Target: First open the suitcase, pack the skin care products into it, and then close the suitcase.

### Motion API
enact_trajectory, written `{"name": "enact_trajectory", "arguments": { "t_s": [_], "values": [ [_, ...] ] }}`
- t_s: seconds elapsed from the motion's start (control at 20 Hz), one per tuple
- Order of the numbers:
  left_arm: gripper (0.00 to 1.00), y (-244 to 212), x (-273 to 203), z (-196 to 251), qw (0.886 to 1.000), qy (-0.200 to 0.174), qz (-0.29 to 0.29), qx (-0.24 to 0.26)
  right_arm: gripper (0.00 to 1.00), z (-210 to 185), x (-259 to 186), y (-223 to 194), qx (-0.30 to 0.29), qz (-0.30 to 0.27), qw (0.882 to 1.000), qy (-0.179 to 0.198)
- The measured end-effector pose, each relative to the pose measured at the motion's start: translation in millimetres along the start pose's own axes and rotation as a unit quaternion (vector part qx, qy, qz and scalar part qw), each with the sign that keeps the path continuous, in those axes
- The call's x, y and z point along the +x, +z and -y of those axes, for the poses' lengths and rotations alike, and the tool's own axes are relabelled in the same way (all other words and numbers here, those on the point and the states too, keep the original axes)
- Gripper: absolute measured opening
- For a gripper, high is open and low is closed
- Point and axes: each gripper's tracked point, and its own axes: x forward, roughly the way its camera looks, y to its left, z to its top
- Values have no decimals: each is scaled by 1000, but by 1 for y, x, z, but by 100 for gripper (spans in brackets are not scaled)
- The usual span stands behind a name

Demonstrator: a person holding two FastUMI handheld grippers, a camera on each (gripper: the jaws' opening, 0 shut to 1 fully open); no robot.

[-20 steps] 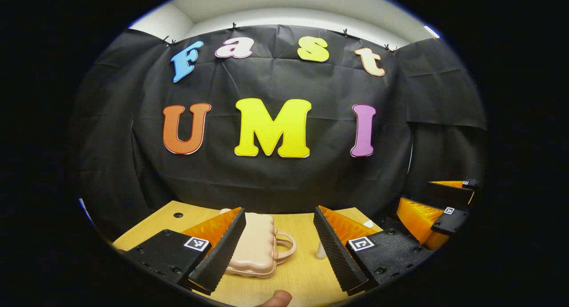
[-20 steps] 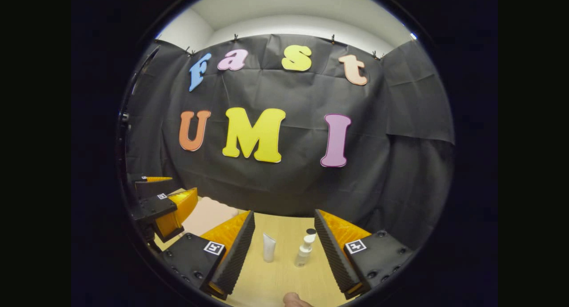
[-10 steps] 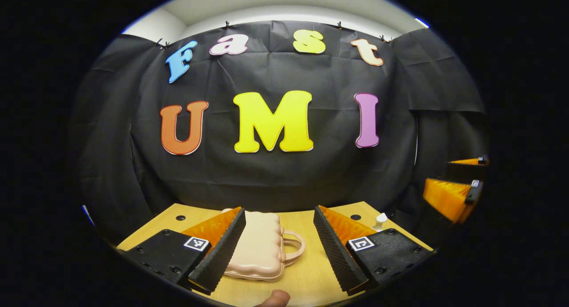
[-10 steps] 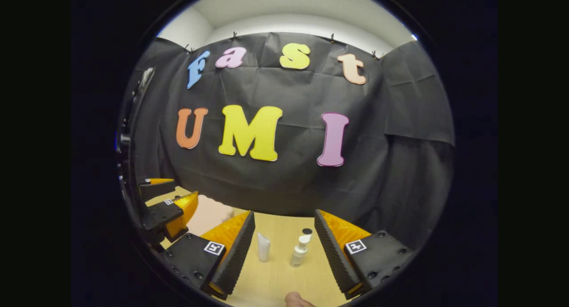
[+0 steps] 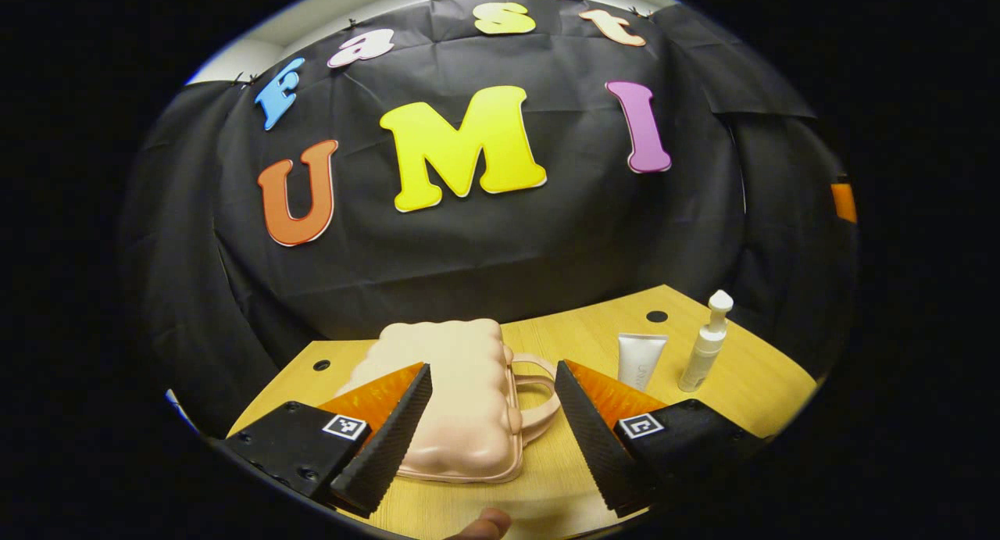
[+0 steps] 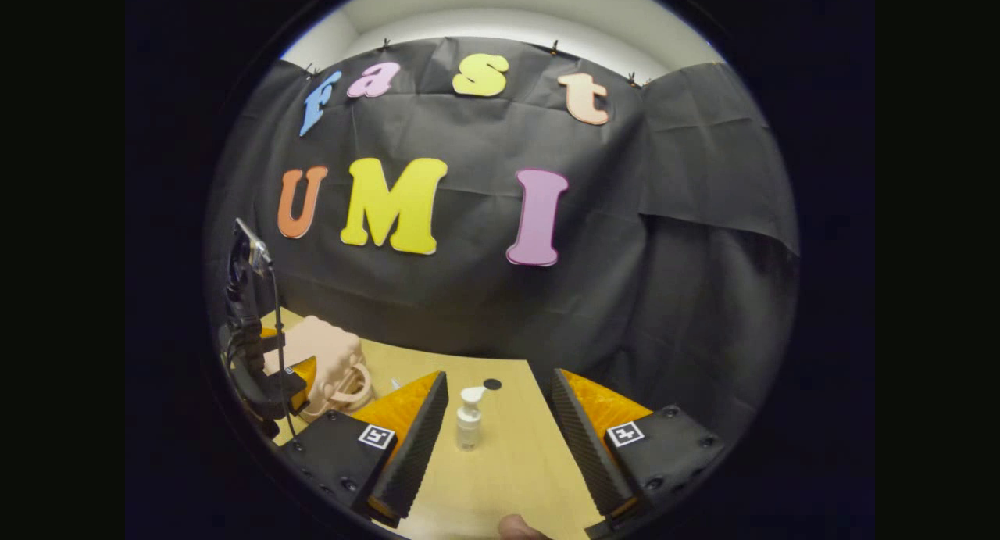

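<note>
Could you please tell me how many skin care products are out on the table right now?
2: a white tube standing beside the closed suitcase, and a pump bottle just past it. More may be hidden inside the suitcase.

Even overhead light, ceiling strip brightest at top of both views. Table [image 5: 750, 384] warmly lit, shadows soft and short. Faint sheen on suitcase [image 5: 461, 399]. Strong fisheye bending toward rims, edges dim. Centre sharp, no motion blur; black cloth swallows detail.
</note>
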Motion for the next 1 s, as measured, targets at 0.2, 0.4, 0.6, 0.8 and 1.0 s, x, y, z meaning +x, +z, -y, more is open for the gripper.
{"name": "enact_trajectory", "arguments": {
  "t_s": [0.2,0.4,0.6,0.8,1.0],
  "values": [
    [98,-26,15,16,998,3,-29,54,80,22,12,-21,4,-16,1000,-6],
    [98,-31,26,28,988,14,-24,150,80,30,27,-39,4,-32,999,10],
    [98,-54,47,27,965,38,-54,252,80,39,45,-61,7,-52,998,26],
    [97,-67,70,27,933,55,-72,347,80,46,60,-84,5,-65,997,48],
    [95,-77,90,34,891,61,-86,442,80,45,60,-96,-20,-63,996,67]
  ]
}}
